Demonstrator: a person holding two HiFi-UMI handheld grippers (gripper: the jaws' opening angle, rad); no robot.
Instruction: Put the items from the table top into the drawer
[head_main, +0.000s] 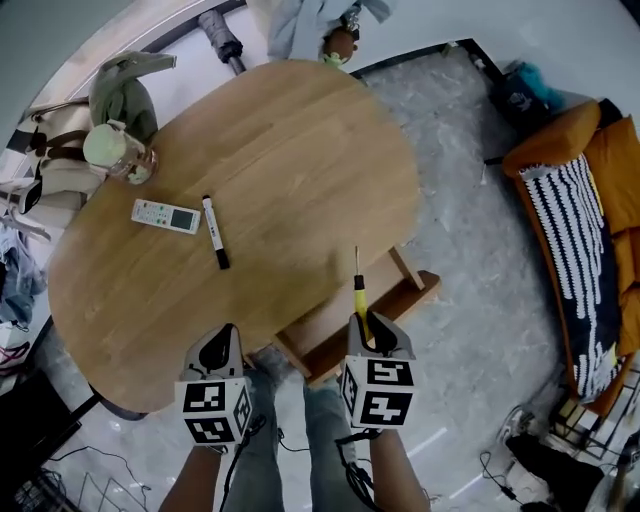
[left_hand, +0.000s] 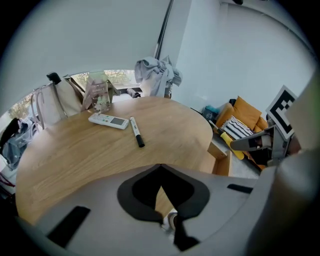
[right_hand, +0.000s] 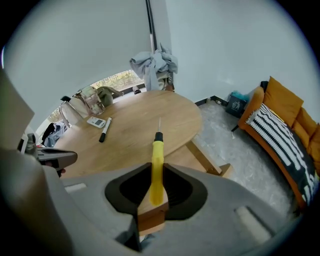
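Note:
A white remote (head_main: 165, 216) and a black-capped marker (head_main: 215, 231) lie side by side on the oval wooden table (head_main: 270, 150), left of its middle. My right gripper (head_main: 368, 322) is shut on a yellow-handled screwdriver (head_main: 359, 297), whose thin shaft points away from me over the table's near edge. Below it the wooden drawer (head_main: 410, 295) stands pulled out from under the table. My left gripper (head_main: 222, 335) hangs at the near edge with its jaws together and nothing in them. The right gripper view shows the screwdriver (right_hand: 157, 165) clamped between the pads.
A clear bag with a pale green thing (head_main: 115, 150) sits on the table's far left edge, with bags beside it. Clothes hang on a stand (head_main: 310, 25) behind the table. An orange sofa with a striped cushion (head_main: 585, 220) is at the right. The person's legs (head_main: 290, 440) are below the grippers.

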